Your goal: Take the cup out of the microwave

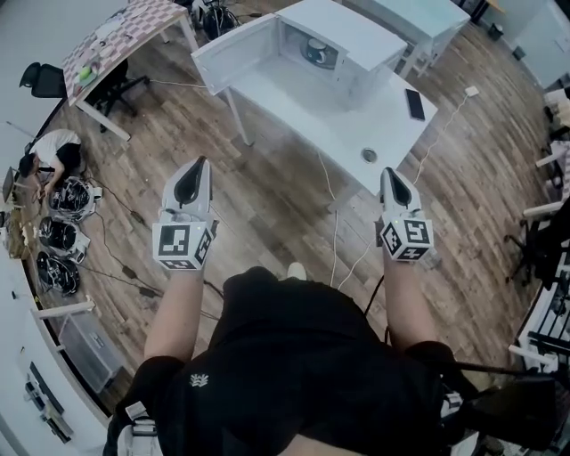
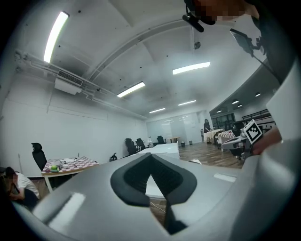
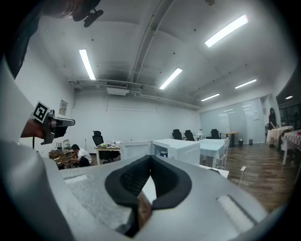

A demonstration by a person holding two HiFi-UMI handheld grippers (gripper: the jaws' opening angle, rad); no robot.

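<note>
Cup [image 1: 316,50]: inside the microwave [image 1: 361,40], door [image 1: 233,55] swung open, on the white table [image 1: 307,111] — well ahead of both grippers.
Left gripper [image 1: 198,169]: jaws pressed together, nothing between them.
Right gripper [image 1: 390,176]: jaws closed, empty — short of the table.

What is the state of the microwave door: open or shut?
Open. In the head view the door stands swung out to the left of the microwave, and the cup shows inside the cavity.
</note>
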